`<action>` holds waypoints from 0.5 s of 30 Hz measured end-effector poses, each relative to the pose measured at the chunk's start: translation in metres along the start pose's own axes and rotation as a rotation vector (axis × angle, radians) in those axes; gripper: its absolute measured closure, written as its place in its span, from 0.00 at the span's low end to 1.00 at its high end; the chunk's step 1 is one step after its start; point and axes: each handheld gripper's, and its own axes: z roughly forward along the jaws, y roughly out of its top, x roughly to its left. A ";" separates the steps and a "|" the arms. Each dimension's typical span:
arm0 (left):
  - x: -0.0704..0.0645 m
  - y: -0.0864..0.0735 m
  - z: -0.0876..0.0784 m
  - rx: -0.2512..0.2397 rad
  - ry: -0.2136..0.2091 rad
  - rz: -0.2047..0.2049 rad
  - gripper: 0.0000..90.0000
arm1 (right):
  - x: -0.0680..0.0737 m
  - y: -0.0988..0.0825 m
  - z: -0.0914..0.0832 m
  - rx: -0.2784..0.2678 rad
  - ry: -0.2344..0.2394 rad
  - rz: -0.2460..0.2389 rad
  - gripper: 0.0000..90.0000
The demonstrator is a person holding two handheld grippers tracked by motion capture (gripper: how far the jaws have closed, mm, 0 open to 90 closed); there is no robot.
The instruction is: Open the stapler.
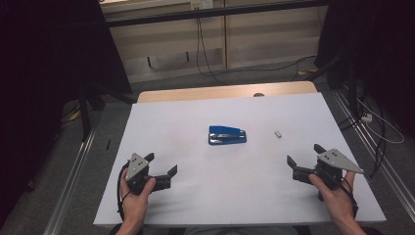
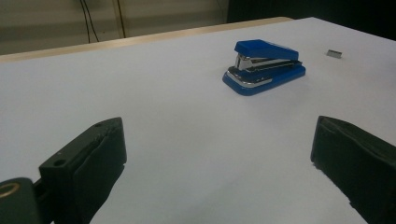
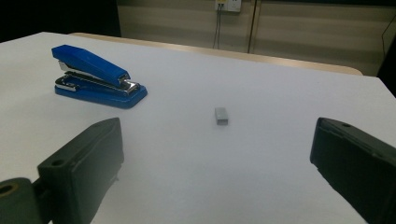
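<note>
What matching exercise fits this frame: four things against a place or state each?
Things:
1. stapler
2. staple strip
3. left claw
4. right claw

Places or states:
A. small and grey, lying right of the blue thing
B. open, at the table's near left
C. blue, at mid-table
D. open, at the table's near right

Pairs: 1-C, 2-A, 3-B, 4-D

Black left gripper, grey three-cornered top plate with screw holes, black cable looped at the wrist, matching black right gripper, blocky fingers, bare forearms
</note>
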 end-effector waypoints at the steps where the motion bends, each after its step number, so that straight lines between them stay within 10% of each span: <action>1: 0.000 0.000 0.000 0.000 0.000 0.000 0.04 | 0.000 0.000 0.000 0.000 0.000 0.000 0.03; 15: -0.005 0.002 0.011 0.042 -0.007 0.023 0.05 | 0.008 0.000 0.017 0.024 0.042 -0.019 0.03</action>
